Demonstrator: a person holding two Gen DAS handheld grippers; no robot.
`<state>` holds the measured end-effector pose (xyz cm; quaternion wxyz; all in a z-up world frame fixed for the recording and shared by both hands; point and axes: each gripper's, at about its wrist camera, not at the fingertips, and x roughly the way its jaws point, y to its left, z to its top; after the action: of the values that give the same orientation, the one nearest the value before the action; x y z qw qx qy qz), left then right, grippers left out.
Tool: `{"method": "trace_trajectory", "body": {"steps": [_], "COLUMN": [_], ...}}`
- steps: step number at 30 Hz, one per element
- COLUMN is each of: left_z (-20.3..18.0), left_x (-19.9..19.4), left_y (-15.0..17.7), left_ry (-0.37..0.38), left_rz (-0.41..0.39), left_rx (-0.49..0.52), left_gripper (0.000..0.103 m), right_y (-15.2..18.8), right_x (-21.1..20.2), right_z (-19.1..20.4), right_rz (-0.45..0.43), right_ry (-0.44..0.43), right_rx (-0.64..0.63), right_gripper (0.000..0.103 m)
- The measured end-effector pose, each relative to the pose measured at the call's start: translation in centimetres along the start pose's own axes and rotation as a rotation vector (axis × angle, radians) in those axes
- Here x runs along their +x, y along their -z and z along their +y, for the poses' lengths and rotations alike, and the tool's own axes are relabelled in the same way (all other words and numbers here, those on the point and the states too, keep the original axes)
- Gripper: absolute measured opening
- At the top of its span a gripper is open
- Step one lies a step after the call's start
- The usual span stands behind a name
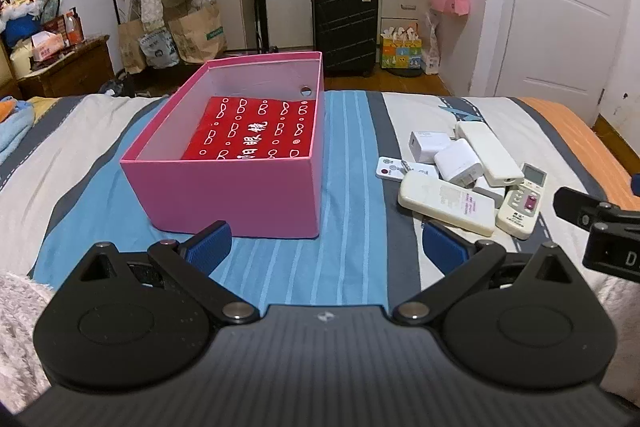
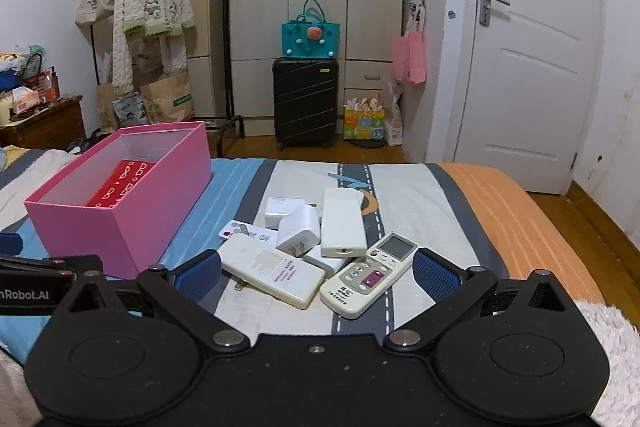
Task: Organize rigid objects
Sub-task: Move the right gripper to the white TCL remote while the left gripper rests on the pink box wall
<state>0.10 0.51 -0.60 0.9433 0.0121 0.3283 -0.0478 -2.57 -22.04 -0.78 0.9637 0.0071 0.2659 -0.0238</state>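
Both tongs released: left tongs [image 1: 326,247] near pink box [image 1: 240,195], right tongs [image 2: 316,275] before piled remotes [image 2: 368,275]

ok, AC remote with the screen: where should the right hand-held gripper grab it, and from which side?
Grip the AC remote across its narrow width at the button end, coming from above on the near side. It lies flat, face up, long axis pointing away to the right; the screen end sits near the white power bank, while the near end is clear. The right hand-held gripper is open.
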Motion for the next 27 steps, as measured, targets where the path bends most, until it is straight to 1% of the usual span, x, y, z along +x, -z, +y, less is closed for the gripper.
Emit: {"method": "trace_trajectory", "body": {"steps": [2, 4, 7, 8, 11, 13, 15, 16, 19, 20, 23, 24, 25, 26, 27], "left_z": [0.3, 0.5, 1.4, 1.9, 3.5, 4.7, 6.2, 6.9, 9.4, 10.1, 11.4, 11.8, 12.4, 12.9, 13.5], "left_x": [-0.3, -0.5, -1.1, -1.3, -1.8, -1.7, -1.4, -1.1, 0.5, 1.1, 2.9, 3.8, 4.8, 6.1, 7.2], "left_y": [-0.5, -1.1, -2.4, -2.9, -4.9, -6.4, -8.2, -9.1, -11.6, -12.3, -13.6, -13.9, -14.1, -14.3, -14.5], "left_ry": [0.011, 0.023, 0.049, 0.061, 0.099, 0.130, 0.149, 0.153, 0.152, 0.143, 0.080, 0.065, 0.059, 0.055, 0.044], "left_rz": [0.010, 0.025, 0.050, 0.051, 0.061, 0.091, 0.136, 0.163, 0.265, 0.284, 0.271, 0.277, 0.286, 0.295, 0.301], "left_rx": [-0.004, 0.000, 0.020, 0.026, 0.043, 0.056, 0.069, 0.069, 0.048, 0.048, 0.072, 0.075, 0.073, 0.071, 0.059], "left_gripper": [0.103, 0.103, 0.103, 0.103, 0.103, 0.103, 0.103, 0.103, 0.103, 0.103, 0.103, 0.103, 0.103, 0.103, 0.102], "right_y": [-0.7, -1.5, -2.6, -3.1, -5.1, -6.5, -7.6, -8.1, -8.9, -8.9, -8.7, -8.6, -8.4, -8.3, -8.0], "right_x": [-0.4, -1.0, -1.8, -1.9, -1.3, -0.2, 1.2, 2.1, 5.0, 6.1, 9.4, 10.4, 11.5, 12.5, 13.4], "right_z": [-0.3, -0.4, -0.3, -0.1, 0.3, 0.7, 1.4, 1.8, 3.3, 3.8, 4.7, 4.9, 5.2, 5.5, 5.6], "right_rz": [-0.004, -0.023, -0.103, -0.121, -0.125, -0.087, -0.041, -0.013, 0.058, 0.085, 0.164, 0.192, 0.221, 0.244, 0.258], "right_ry": [-0.055, -0.117, -0.213, -0.220, -0.240, -0.273, -0.326, -0.353, -0.383, -0.394, -0.425, -0.432, -0.432, -0.432, -0.435], "right_rx": [0.009, -0.010, -0.135, -0.177, -0.279, -0.334, -0.378, -0.396, -0.413, -0.420, -0.429, -0.430, -0.439, -0.452, -0.464], "right_gripper": [0.103, 0.103, 0.103, 0.103, 0.103, 0.103, 0.103, 0.102, 0.102, 0.102, 0.100, 0.097, 0.088, 0.082, 0.079]}}
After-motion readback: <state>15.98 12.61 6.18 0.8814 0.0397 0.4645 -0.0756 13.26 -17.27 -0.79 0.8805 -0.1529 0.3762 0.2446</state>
